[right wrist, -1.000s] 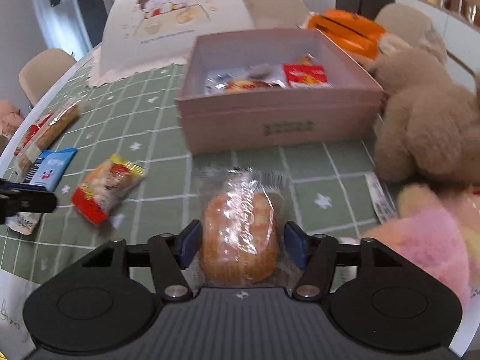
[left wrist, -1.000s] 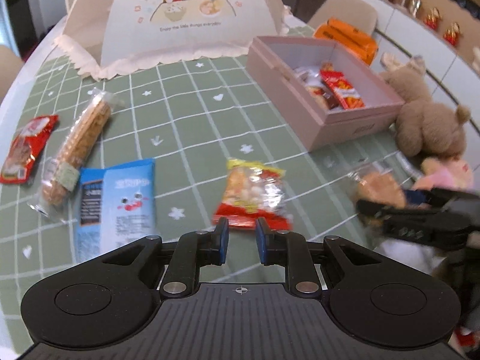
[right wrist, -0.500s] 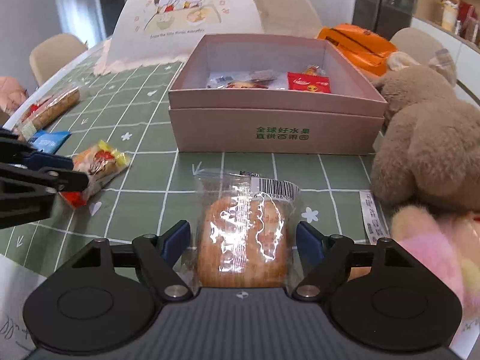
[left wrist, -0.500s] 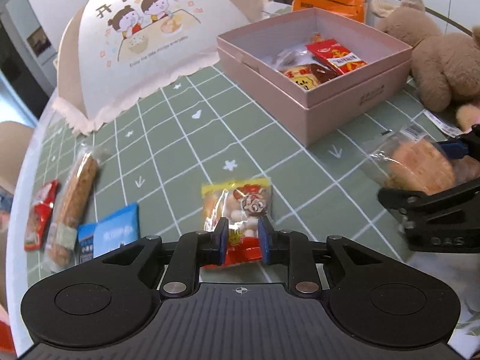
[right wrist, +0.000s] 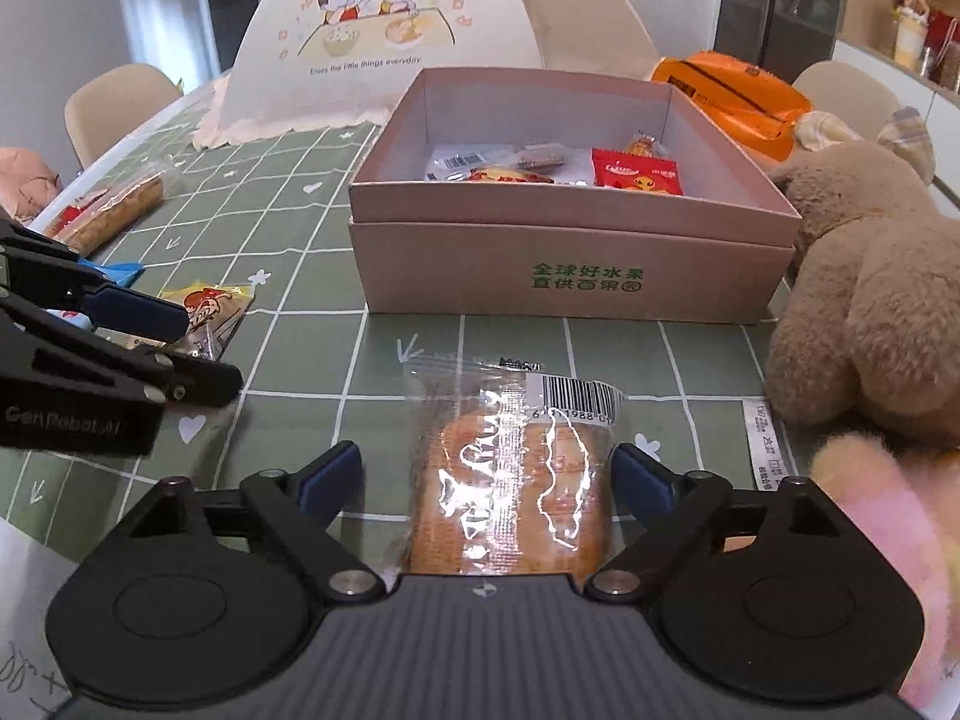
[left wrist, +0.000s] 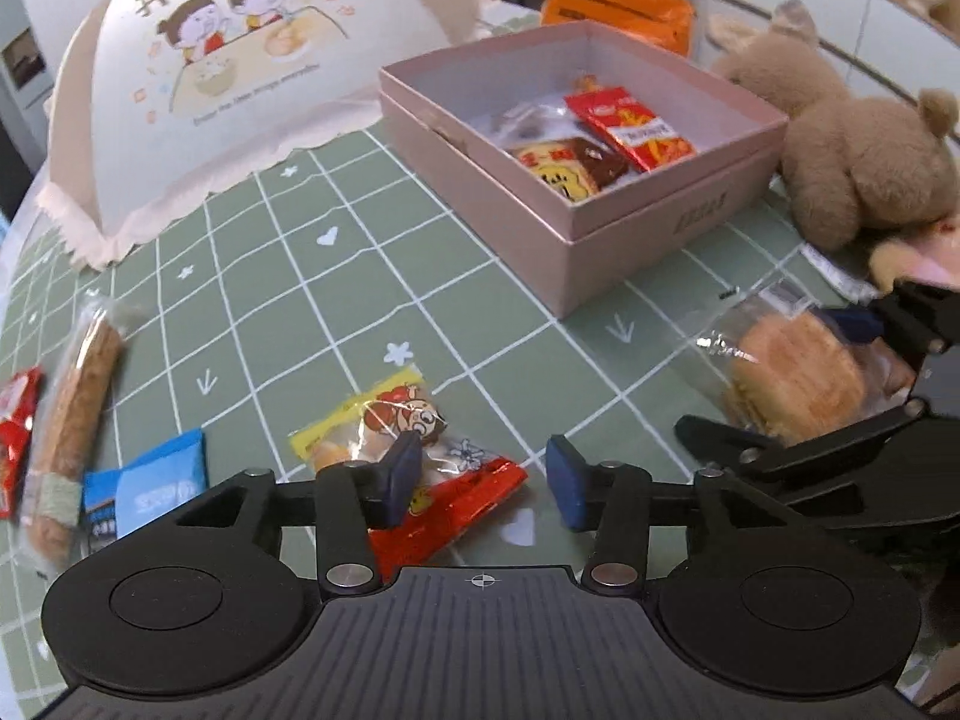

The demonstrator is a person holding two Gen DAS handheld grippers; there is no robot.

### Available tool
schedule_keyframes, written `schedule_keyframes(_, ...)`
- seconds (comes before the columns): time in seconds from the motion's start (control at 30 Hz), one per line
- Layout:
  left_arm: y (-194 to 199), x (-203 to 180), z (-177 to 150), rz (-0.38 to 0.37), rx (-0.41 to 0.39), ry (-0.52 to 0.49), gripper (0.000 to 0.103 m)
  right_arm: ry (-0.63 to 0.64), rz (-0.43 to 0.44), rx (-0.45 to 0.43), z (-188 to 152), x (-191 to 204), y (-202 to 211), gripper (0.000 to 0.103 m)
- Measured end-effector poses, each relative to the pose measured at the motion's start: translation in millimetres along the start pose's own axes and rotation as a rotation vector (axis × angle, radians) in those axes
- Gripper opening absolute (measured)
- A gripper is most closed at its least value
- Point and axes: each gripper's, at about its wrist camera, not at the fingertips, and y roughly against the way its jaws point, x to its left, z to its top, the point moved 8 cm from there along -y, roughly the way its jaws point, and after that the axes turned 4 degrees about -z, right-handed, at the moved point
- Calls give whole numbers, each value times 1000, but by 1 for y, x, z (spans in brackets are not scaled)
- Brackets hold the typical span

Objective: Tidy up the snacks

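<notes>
**Both tongs open over two snacks**

Left tongs (left wrist: 483,480) stand part open, their jaws just having been opening; we see the yellow-and-red snack packet (left wrist: 414,468) under the left pad, flat on the green checked tabletop (left wrist: 336,324), not gripped. Our right tongs (right wrist: 486,477) have just been opening too and stand wide, with the clear-wrapped bread (right wrist: 510,480) lying between the pads, which are clear of the wrapper on both sides.

We count one pink box (right wrist: 570,276) just beyond the bread, open, with about four packets inside; their exact number is hard to tell. On the left of the tabletop lie three more snacks: one long bar in clear wrap (left wrist: 75,414), one blue packet (left wrist: 150,495) and one small red packet (left wrist: 15,426). One brown plush bear (right wrist: 870,300) sits beside the box, one food-cover tent (right wrist: 384,36) stands behind it, and one orange pack (right wrist: 732,93) lies beyond.
</notes>
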Motion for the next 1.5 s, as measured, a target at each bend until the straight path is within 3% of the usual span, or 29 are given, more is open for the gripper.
schedule_keyframes(0.17,17,21,-3,55,-68,126,50,-26,-23,-58,-5,1,2,94)
schedule_keyframes(0.23,18,35,-7,50,-61,227,47,-32,-29,-64,-5,2,2,95)
schedule_keyframes(0.3,12,38,-7,33,-31,256,47,-35,-26,-65,-5,1,2,95)
schedule_keyframes(0.67,-3,-10,3,-1,10,-25,59,-41,-26,-90,-6,5,0,103)
schedule_keyframes(0.77,-3,-8,3,-1,1,-29,58,-40,-28,-92,-6,5,0,103)
schedule_keyframes(1.0,-6,-5,2,81,-6,-79,59,-40,-31,-94,-6,5,-1,103)
schedule_keyframes(1.03,-7,-6,3,74,0,-71,61,-39,-31,-94,-6,5,-1,103)
schedule_keyframes(1.1,-9,-9,6,43,9,-43,75,-39,-32,-94,-6,5,-1,103)
schedule_keyframes(1.33,-9,-8,7,-4,17,-10,79,-38,-32,-93,-6,5,-1,103)
schedule_keyframes(1.5,-3,15,-3,89,21,-7,75,-43,-35,-95,-8,5,-1,103)
